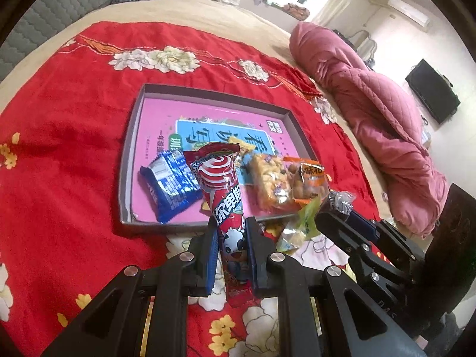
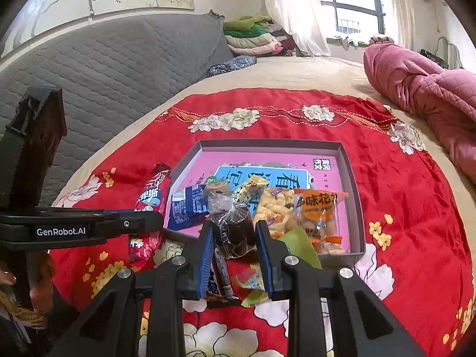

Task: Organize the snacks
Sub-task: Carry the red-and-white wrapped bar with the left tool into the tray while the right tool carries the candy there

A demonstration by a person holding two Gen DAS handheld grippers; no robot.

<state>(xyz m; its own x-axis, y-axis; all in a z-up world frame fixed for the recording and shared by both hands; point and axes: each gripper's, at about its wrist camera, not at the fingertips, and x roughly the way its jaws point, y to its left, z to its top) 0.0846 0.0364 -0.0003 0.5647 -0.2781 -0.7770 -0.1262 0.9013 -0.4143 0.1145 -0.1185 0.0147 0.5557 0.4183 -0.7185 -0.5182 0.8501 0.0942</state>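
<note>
A red flowered blanket [image 1: 74,148] covers the bed. In the left view, the left claw [image 1: 229,239] pinches a long red snack pack [image 1: 221,184] just over the tray [image 1: 131,148]; lift it past the rim. In the right view, the right claw [image 2: 233,239] squeezes a dark cake pack [image 2: 233,232] near the tray's edge; set it down gently.

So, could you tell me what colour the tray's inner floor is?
Pink, with a blue printed panel; the tray shows best in the left wrist view.
</note>
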